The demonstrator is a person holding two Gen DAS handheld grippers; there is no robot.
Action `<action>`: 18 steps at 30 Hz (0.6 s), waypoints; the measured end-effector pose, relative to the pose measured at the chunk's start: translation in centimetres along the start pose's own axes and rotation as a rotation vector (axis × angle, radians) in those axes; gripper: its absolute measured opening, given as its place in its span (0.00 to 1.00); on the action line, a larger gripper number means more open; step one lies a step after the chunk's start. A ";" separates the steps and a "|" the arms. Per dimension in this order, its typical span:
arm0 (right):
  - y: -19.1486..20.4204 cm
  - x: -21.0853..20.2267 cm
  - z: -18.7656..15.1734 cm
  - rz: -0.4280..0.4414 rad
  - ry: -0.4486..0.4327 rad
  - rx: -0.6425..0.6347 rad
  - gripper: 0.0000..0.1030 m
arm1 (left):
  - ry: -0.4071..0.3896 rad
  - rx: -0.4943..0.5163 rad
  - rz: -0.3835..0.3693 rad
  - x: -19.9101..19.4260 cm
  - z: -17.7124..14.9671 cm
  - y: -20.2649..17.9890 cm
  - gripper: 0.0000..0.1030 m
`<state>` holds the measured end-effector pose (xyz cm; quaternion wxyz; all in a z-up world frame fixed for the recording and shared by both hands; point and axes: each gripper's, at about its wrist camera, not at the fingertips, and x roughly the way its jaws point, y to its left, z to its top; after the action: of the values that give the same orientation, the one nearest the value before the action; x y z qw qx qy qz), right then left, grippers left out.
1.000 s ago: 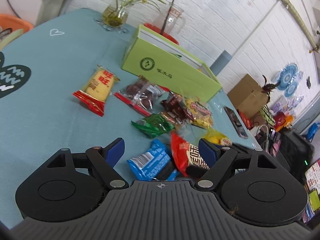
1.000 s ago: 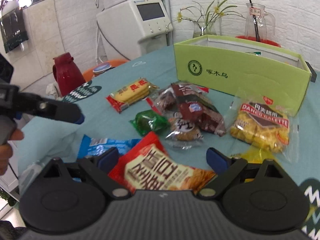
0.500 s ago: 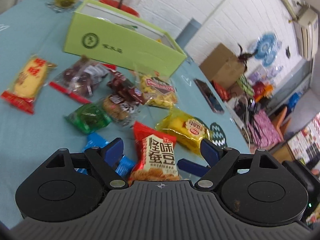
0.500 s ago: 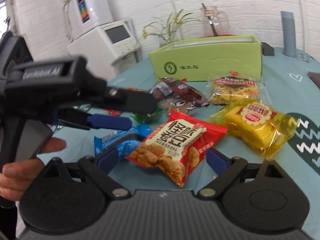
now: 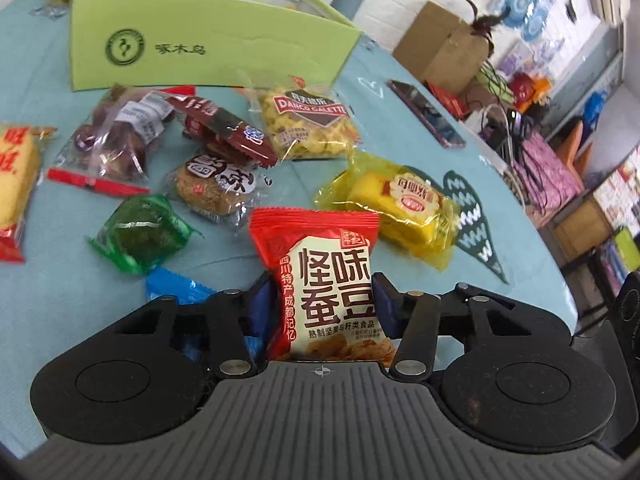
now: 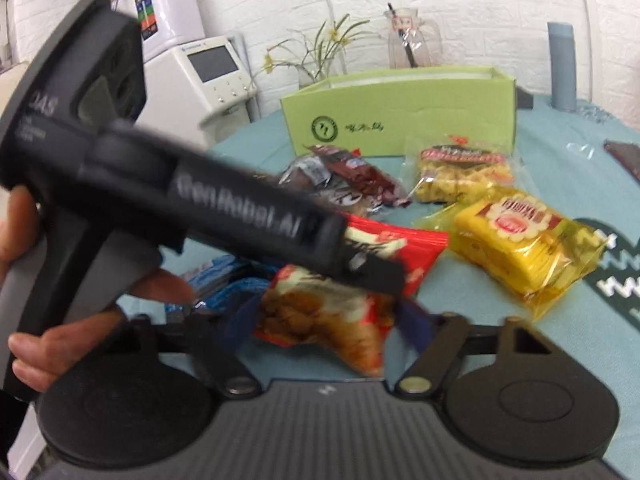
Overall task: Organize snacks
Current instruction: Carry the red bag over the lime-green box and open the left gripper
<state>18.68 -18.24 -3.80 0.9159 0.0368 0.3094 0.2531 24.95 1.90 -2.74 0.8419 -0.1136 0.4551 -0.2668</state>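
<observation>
My left gripper [image 5: 325, 300] is shut on the red snack packet [image 5: 326, 276], its blue pads pressing both sides. In the right wrist view the same red packet [image 6: 320, 312] sits between the right gripper's [image 6: 326, 320] blurred blue fingers, which are closed in around its lower end. The left gripper's black body [image 6: 200, 196] crosses that view from the left. The open green box [image 5: 208, 48] stands at the back, also in the right wrist view [image 6: 400, 112].
On the teal tablecloth [image 5: 60, 292] lie a yellow cake packet [image 5: 400, 208], a Danco Galette packet [image 5: 308, 128], a green packet [image 5: 140, 232], a blue packet [image 5: 176, 288], brown snack packets [image 5: 216, 160] and a phone [image 5: 428, 112]. A vase and jug stand behind the box.
Both grippers have closed in from open. The left gripper has shut on the red packet, and the right gripper's fingers have narrowed around its other end.
</observation>
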 end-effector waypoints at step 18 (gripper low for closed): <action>-9.3 7.0 18.5 -0.005 -0.166 -0.128 0.60 | -0.197 0.008 0.050 3.0 23.3 -1.7 0.30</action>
<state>38.40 -21.23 5.17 0.9395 -0.0016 0.2155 0.2663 44.98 -2.35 8.93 0.8894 -0.1243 0.3718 -0.2350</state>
